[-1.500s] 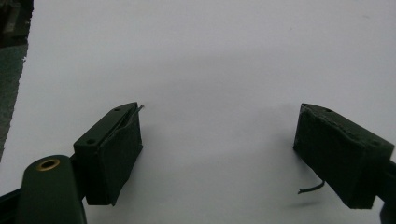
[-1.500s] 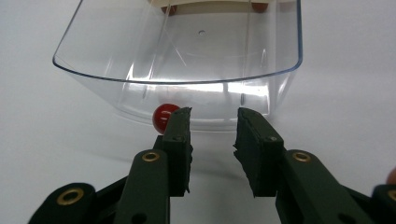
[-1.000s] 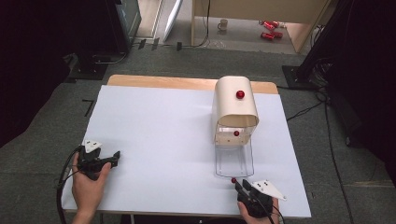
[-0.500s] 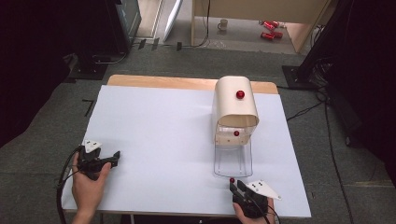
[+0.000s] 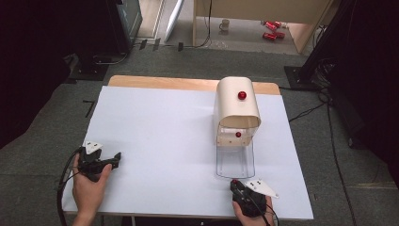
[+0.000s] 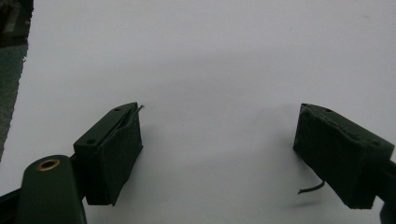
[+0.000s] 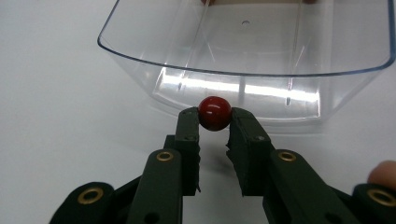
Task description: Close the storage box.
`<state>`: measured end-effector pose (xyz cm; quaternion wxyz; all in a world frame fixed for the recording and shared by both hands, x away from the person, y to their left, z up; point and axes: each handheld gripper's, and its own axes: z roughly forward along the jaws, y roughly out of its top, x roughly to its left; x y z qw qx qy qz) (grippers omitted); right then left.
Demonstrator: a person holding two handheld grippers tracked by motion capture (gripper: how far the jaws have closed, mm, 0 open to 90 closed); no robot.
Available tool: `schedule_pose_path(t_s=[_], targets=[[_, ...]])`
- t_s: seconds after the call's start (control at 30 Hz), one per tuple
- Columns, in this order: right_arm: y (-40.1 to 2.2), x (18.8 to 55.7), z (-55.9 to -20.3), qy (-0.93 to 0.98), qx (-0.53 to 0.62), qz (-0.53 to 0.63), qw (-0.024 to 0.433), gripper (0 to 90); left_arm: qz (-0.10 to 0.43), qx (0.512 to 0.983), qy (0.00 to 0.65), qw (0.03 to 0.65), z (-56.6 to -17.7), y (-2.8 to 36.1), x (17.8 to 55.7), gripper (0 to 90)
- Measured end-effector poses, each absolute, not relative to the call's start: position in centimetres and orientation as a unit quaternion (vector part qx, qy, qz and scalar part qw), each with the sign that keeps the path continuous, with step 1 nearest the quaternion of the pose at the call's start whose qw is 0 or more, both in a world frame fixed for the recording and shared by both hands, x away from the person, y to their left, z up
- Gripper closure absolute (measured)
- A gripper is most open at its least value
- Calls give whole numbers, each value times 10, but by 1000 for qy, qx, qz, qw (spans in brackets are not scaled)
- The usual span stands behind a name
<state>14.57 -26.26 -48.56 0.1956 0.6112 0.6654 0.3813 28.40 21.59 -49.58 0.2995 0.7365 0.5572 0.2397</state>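
My right gripper [image 7: 214,122] has its jaws closed on a small red knob [image 7: 214,113]; the pads press it from both sides at the very tips. These jaws have just been closing, with the knob between them. The knob sits on the near end wall of a clear plastic drawer [image 7: 243,51], at mid width, just above the table. In the high view the right gripper [image 5: 238,187] is at the near edge of the table, directly below the drawer [image 5: 234,162], which is pulled out toward me from a cream, round-topped cabinet [image 5: 236,109].

The cabinet carries a second red knob [image 5: 242,95] on its curved top face and a third red knob [image 5: 238,134] low on its front, above the open drawer. The drawer shows nothing inside in the right gripper view.

My left gripper [image 6: 219,154] has its jaws spread wide and grips nothing; bare white table surface [image 6: 210,60] lies between them. In the high view the left gripper [image 5: 115,157] rests near the table's near left corner, well apart from the cabinet and drawer.

Nothing stands between the right gripper and the drawer front. Beyond the table [image 5: 155,127], a white mug [image 5: 226,24] and red cans [image 5: 269,29] lie on the floor. No writing is legible.
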Motion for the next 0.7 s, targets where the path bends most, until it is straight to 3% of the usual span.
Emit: schedule_pose_path(t_s=[0.7], targets=[[-273, 167, -463, 664, 606, 388, 203, 753, 240, 737, 557, 300, -496, 216, 284, 152]])
